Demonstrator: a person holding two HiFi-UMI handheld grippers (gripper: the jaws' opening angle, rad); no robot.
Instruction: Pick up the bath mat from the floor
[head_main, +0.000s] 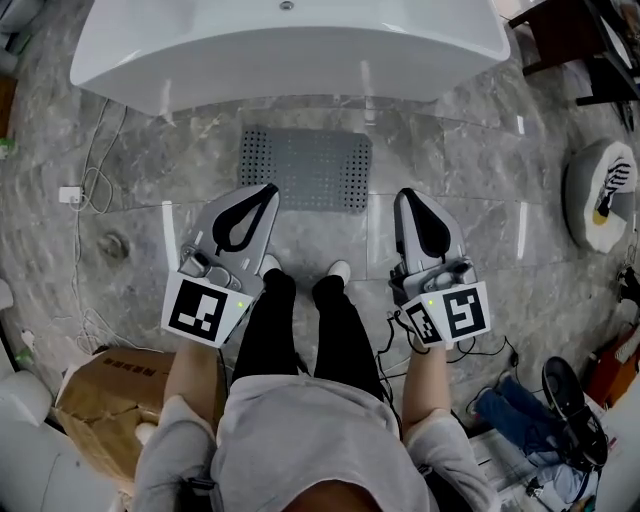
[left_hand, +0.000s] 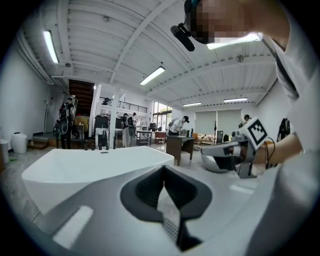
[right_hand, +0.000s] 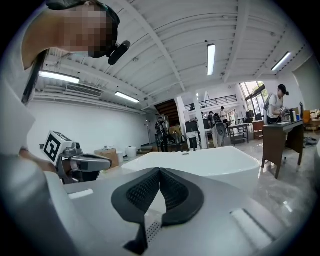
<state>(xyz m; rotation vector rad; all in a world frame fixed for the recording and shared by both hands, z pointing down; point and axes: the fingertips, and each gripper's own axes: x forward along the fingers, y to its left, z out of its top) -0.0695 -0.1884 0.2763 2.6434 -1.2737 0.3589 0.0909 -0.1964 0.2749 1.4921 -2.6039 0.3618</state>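
Note:
A grey perforated bath mat (head_main: 305, 167) lies flat on the marble floor in front of the white bathtub (head_main: 290, 45). In the head view my left gripper (head_main: 270, 190) hangs above the mat's near left corner, jaws shut and empty. My right gripper (head_main: 405, 195) is held just right of the mat's near right corner, also shut on nothing. In the left gripper view the shut jaw tips (left_hand: 163, 167) point at the tub (left_hand: 95, 167), with a strip of mat (left_hand: 171, 227) below them. The right gripper view shows its shut tips (right_hand: 159, 171) and the mat (right_hand: 151, 231) the same way.
A cardboard box (head_main: 125, 385) sits on the floor at the lower left. A white cable and plug (head_main: 72, 195) trail at the left. A round white object (head_main: 600, 195) and dark furniture (head_main: 575, 40) stand at the right. Shoes and cables (head_main: 565, 395) lie at the lower right.

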